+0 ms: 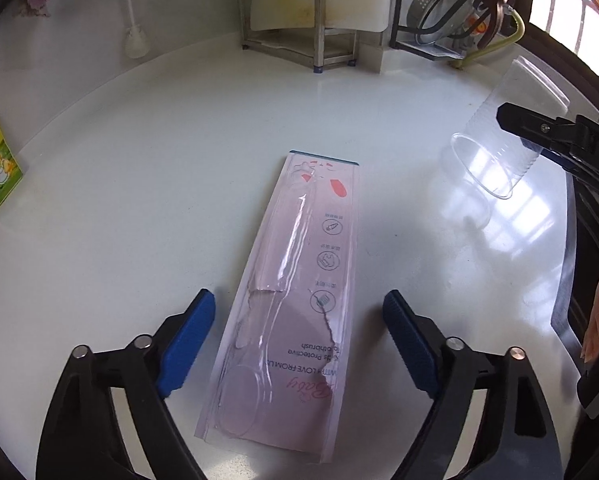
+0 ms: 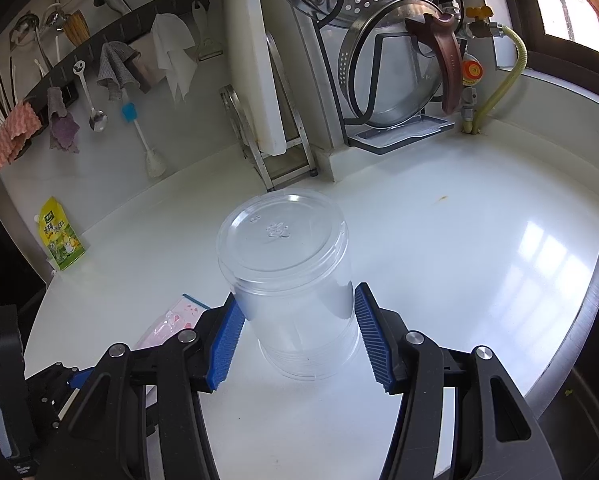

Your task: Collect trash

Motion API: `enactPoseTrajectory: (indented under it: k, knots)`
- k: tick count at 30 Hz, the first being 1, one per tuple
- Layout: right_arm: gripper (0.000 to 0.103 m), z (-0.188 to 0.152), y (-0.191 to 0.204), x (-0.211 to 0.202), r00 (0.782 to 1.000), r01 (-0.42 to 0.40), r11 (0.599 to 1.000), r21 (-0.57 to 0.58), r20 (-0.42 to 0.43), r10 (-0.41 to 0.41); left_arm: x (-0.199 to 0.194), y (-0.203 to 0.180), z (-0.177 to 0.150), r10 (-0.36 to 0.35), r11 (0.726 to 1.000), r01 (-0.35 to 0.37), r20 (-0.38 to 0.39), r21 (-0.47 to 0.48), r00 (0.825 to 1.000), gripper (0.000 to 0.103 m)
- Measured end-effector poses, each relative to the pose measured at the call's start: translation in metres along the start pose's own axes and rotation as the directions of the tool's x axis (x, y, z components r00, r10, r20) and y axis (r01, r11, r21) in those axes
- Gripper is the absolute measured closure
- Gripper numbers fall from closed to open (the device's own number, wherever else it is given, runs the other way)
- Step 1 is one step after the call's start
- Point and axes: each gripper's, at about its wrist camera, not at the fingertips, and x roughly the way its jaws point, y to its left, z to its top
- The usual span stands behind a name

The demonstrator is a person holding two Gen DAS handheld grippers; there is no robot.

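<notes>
while one wrapper (image 1: 283,300) lies flat, right gripper (image 2: 297,334) clasps one cup (image 2: 289,280).

Home kitchen, white counter (image 2: 439,240), hanging spoon (image 2: 95,116), pot lid (image 2: 391,76)

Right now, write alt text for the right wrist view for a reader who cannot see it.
A clear plastic cup, tilted with its base toward the camera, sits gripped between the blue pads of the right gripper above a white kitchen counter. A pink toothbrush package lies at lower left; cloths and utensils hang on the back wall.
</notes>
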Motion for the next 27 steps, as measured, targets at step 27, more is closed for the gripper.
enactPoseTrajectory:
  k: [27]
  knots:
    - [0.050, -0.026, 0.029, -0.031, 1.000, -0.012, 0.999, -0.049, 0.017, 0.013, -0.076, 0.017, -0.025, 0.058, 0.993, -0.041, 0.163, -0.107, 0.985, 0.051]
